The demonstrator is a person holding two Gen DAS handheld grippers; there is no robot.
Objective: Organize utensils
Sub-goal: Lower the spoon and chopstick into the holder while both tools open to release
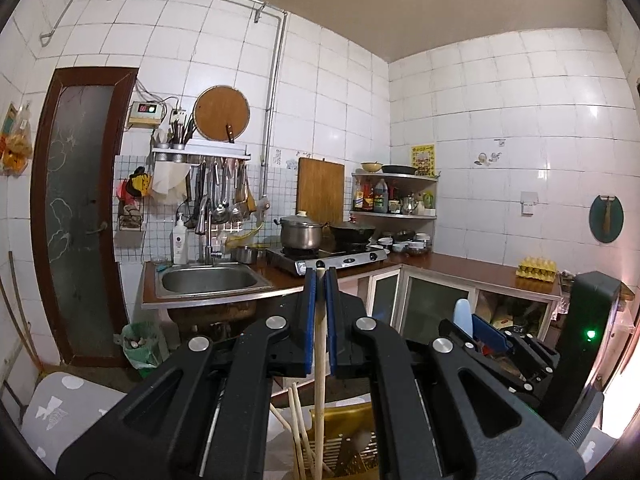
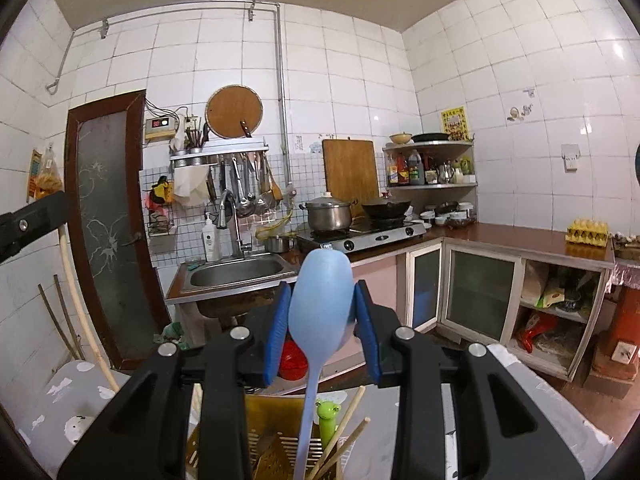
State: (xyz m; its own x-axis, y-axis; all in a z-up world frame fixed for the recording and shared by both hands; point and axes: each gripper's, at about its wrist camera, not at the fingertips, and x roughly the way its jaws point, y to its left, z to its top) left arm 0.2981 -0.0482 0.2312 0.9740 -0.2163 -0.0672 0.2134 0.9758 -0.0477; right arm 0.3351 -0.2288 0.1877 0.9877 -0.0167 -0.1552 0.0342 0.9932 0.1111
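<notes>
Left tongs [image 1: 320, 280] clenched on a wooden stick [image 1: 319, 344], right tongs [image 2: 322, 322] grasping the blue spoon [image 2: 322, 300], both above the yellow holder [image 2: 276, 436]; lift straight, avoiding the chopsticks [image 2: 344, 428].

Both wrist views near-level, facing sink [image 1: 210, 280] wall; right's view sits closer

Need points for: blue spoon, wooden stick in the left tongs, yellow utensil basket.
blue spoon [image 2: 322, 300], right wrist view, on the bowl between the pads.
wooden stick [image 1: 319, 344], left wrist view, on the shaft below the pads.
yellow utensil basket [image 2: 276, 412], right wrist view, on its back wall.
</notes>
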